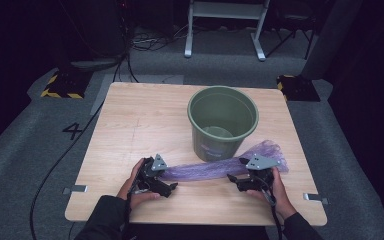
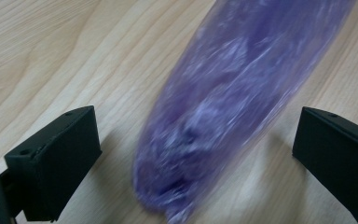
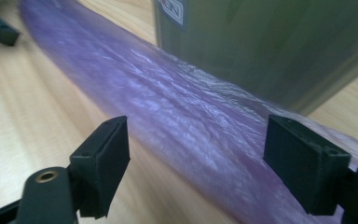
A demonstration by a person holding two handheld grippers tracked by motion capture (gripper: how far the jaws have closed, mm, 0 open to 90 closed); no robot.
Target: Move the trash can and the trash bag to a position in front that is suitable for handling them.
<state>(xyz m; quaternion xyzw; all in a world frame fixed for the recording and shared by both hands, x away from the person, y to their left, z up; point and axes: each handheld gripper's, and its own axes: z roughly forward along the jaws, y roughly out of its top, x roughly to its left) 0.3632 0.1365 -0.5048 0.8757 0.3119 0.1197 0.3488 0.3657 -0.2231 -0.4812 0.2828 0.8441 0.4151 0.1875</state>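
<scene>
Both my left gripper (image 1: 169, 181) and right gripper (image 1: 238, 178) gape wide around the bag (image 1: 207, 169) before the bin (image 1: 223, 122); closing off-centre, I'd pinch only film and it could slip.

A light wooden table (image 1: 130, 125) fills the middle of the high view. A green bucket (image 1: 223, 122) stands upright on it, toward two o'clock from the table's centre, with its mouth open upward. Beyond the far edge, at twelve o'clock, the white legs of a metal frame (image 1: 225, 30) rest on grey carpet (image 1: 25, 145). At ten o'clock sits a black-and-yellow striped block (image 1: 62, 86); a black cable (image 1: 67, 150) trails past a painted number 4 (image 1: 73, 131) at nine o'clock.
</scene>
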